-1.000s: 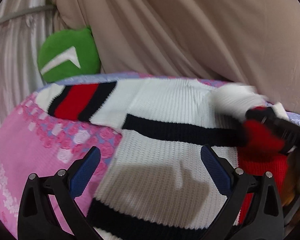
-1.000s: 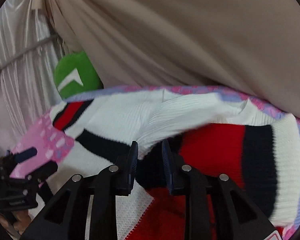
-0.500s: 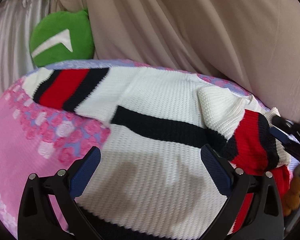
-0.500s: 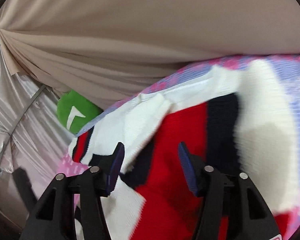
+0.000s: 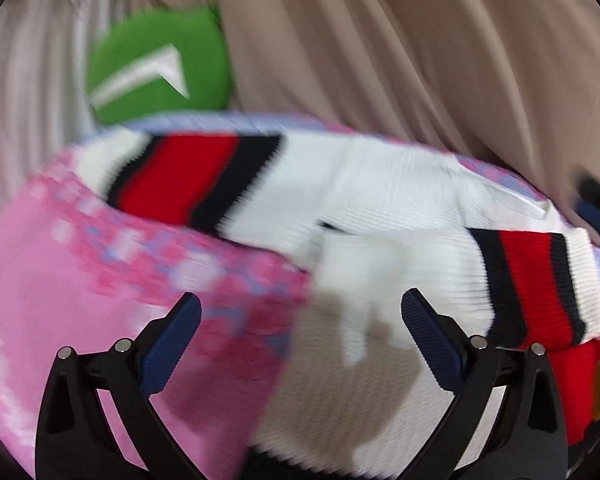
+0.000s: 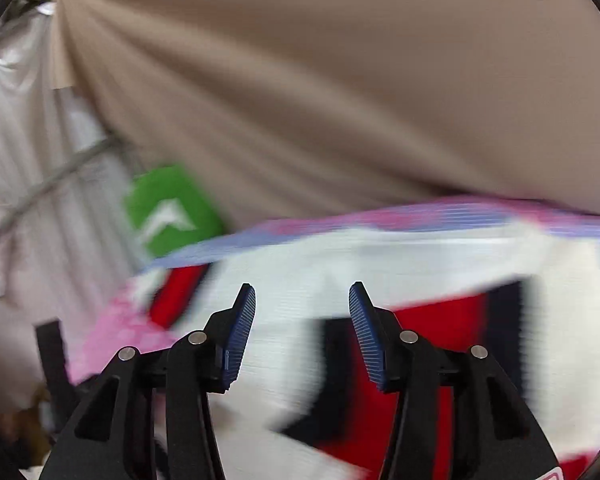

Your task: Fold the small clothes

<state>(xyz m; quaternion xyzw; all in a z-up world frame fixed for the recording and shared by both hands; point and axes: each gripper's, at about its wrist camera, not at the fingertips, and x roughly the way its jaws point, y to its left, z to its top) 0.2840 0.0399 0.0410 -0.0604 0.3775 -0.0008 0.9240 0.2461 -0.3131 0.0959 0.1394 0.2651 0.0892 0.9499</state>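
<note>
Your left gripper (image 5: 300, 328) hangs with its jaws spread wide and nothing between the blue pads (image 5: 170, 344); it sits over the near edge of the sweater (image 5: 380, 192), where white knit meets the pink cover (image 5: 60, 300). The sweater lies spread on that flowered cover, white with black and red bands. One sleeve (image 5: 188, 176) stretches out to the far left, its red stripe framed in black. The other sleeve (image 5: 532, 288) is folded in across the body on the right, cuff toward the cover's right edge. In your right view the picture is smeared, but the right gripper (image 6: 302, 320) shows clearly enough: its jaws stand about half apart, having just closed in a little, and no cloth is caught between them. It is above the sweater (image 6: 380, 264), with the red and black of the folded sleeve (image 6: 452, 320) just under and right of the pads. A green cushion (image 5: 160, 64) with a white mark rests beyond the far left corner, against the beige drape (image 5: 420, 40) that fills the back.
</note>
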